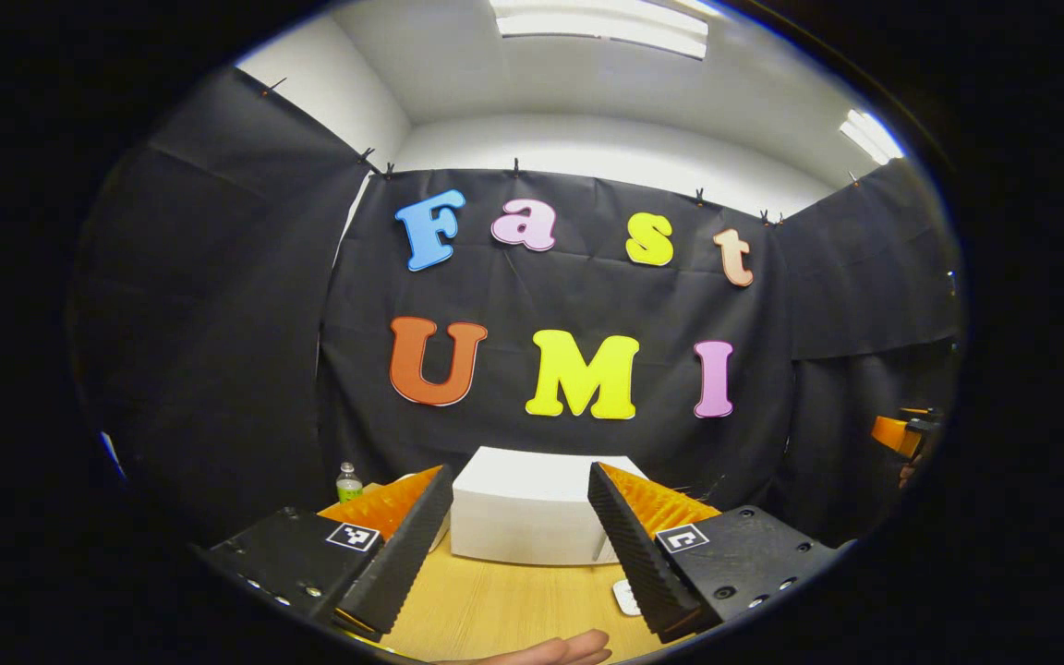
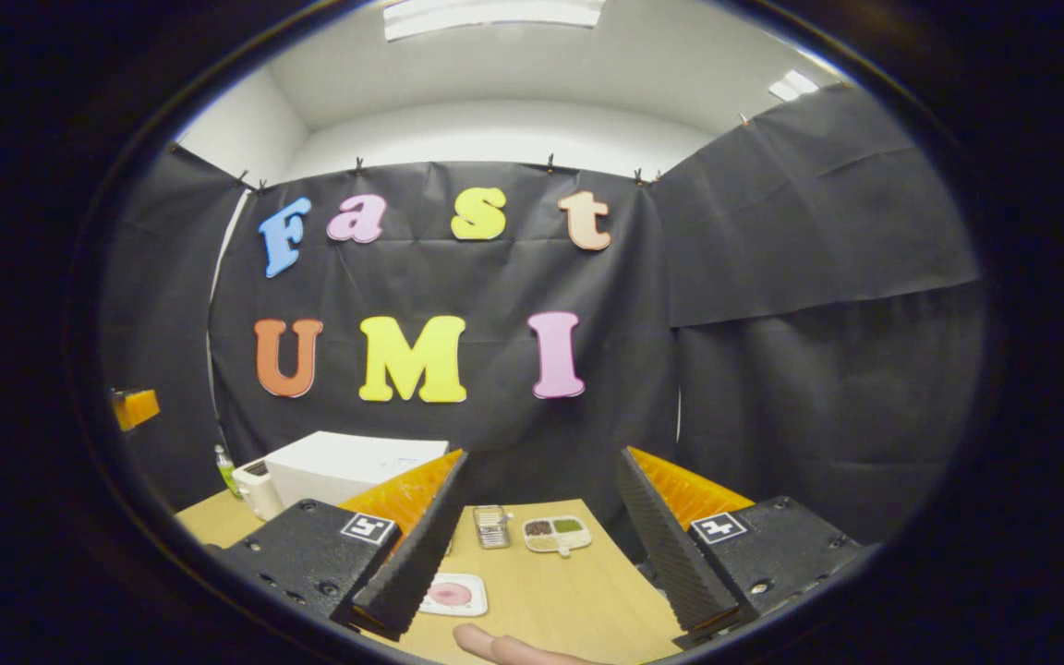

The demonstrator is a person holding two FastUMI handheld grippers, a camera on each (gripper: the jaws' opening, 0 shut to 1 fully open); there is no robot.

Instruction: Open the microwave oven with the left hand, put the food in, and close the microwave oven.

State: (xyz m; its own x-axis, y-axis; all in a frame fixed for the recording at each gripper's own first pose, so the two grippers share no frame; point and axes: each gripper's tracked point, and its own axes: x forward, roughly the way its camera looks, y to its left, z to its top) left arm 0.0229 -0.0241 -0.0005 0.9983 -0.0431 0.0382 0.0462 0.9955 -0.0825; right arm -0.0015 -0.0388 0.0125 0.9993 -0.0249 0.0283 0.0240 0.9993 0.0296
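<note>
In the left gripper view we see our left hand-held gripper (image 1: 520, 545) with its fingers spread wide and nothing between them, above the wooden tabletop (image 1: 495, 605). Beyond it stands the white microwave oven (image 1: 532, 508), door closed, with a small bottle (image 1: 348, 481) off to its left. In the right gripper view our right hand-held gripper (image 2: 541, 545) is likewise spread and empty. Nearest lies a white plate with pink food (image 2: 454, 595), farther a divided tray (image 2: 556, 534), beside a small metal rack (image 2: 492, 525).
</note>
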